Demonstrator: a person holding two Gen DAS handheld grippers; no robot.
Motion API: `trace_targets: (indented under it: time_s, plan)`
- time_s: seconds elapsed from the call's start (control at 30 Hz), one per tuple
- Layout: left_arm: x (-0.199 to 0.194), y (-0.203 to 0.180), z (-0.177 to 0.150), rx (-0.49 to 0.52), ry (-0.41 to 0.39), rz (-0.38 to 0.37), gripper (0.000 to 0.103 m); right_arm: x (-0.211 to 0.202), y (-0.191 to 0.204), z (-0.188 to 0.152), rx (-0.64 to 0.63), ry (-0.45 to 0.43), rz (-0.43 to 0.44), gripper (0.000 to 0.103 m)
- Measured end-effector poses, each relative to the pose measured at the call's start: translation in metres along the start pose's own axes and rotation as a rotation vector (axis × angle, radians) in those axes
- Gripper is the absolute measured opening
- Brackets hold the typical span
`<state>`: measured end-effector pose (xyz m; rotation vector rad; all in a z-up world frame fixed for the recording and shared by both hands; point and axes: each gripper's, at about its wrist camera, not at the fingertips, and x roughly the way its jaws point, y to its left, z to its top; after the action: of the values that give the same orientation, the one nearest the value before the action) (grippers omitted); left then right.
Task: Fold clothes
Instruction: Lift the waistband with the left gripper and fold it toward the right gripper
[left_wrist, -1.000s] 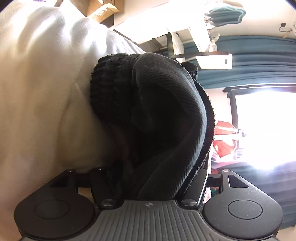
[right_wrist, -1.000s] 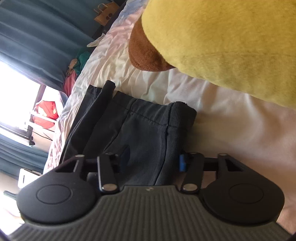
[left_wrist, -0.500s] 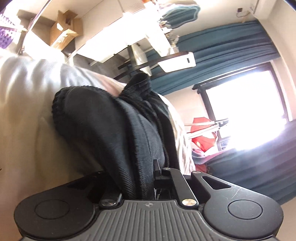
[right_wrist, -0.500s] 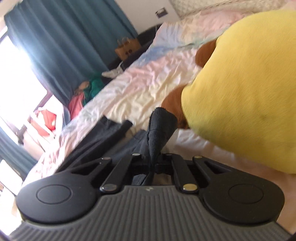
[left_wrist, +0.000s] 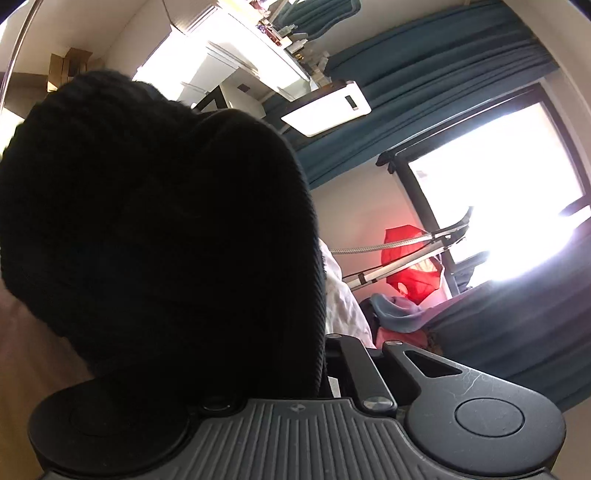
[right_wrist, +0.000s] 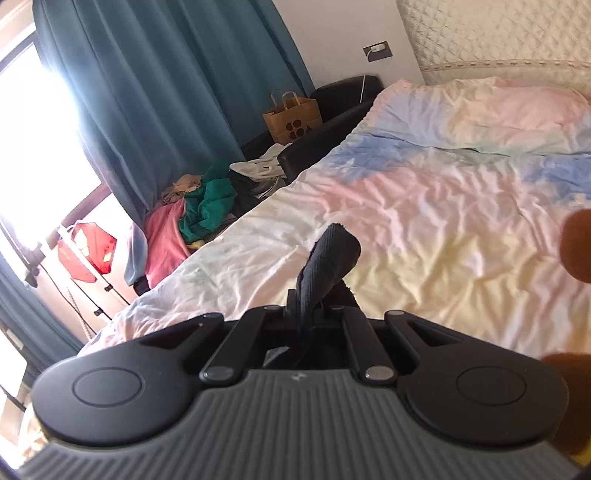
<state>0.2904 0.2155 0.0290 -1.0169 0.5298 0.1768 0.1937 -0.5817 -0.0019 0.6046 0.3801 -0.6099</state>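
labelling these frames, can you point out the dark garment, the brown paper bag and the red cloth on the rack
dark garment (right_wrist: 325, 258), right wrist view, on the folded edge sticking up from the right claw
brown paper bag (right_wrist: 291, 123), right wrist view, on its printed front
red cloth (left_wrist: 410, 258), left wrist view, on its lit middle

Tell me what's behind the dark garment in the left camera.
The dark garment, clamped in the left gripper, fills the view's left half. Whatever lies directly behind it is hidden. Past its edges show a cardboard box, white shelves and teal curtains.
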Motion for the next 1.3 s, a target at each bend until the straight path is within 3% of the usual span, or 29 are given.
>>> trace_targets:
  time_s: [0.13,0.27,0.43,0.47,0.53,0.6,0.7,0.83,0.9,1.0,1.17,1.23,1.3]
  plan:
    - [0.1,-0.022,0.009,0.067,0.038,0.1,0.007,0.088,0.043,-0.003,-0.05,0.049,-0.081,0.007]
    - [0.18,-0.028,0.011,0.124,0.094,0.181,0.008,0.153,0.061,-0.025,-0.098,0.087,-0.143,0.007]
    - [0.224,-0.02,0.003,0.134,0.14,0.254,0.014,0.19,0.052,-0.047,-0.05,0.159,-0.156,0.011]
    - [0.223,-0.022,0.004,0.136,0.147,0.239,0.014,0.19,0.047,-0.047,-0.027,0.167,-0.134,0.014]
    - [0.223,-0.024,0.004,0.14,0.161,0.21,0.029,0.183,0.038,-0.044,0.009,0.17,-0.083,0.022]
    - [0.206,-0.029,0.004,0.15,0.164,0.179,0.044,0.168,0.031,-0.039,0.029,0.151,-0.027,0.043]
    - [0.182,-0.037,0.004,0.165,0.167,0.133,0.067,0.128,0.016,-0.033,0.052,0.085,0.052,0.06]
    - [0.133,-0.029,-0.009,0.166,0.161,0.101,0.084,0.074,-0.024,-0.035,0.148,0.056,0.106,0.06]
    - [0.11,-0.02,-0.018,0.152,0.166,0.087,0.084,0.046,-0.046,-0.044,0.223,0.044,0.122,0.06]
    - [0.088,0.009,-0.033,0.065,0.201,0.098,0.098,0.021,-0.077,-0.068,0.386,0.076,0.15,0.061]
    - [0.059,0.078,-0.064,-0.118,0.248,0.097,0.098,0.03,-0.089,-0.11,0.553,0.233,0.213,0.061]
    - [0.079,0.105,-0.054,-0.14,0.234,0.086,0.097,0.043,-0.086,-0.122,0.59,0.301,0.253,0.062]
    - [0.097,0.105,-0.05,-0.123,0.168,0.11,0.097,0.061,-0.081,-0.129,0.604,0.34,0.27,0.061]
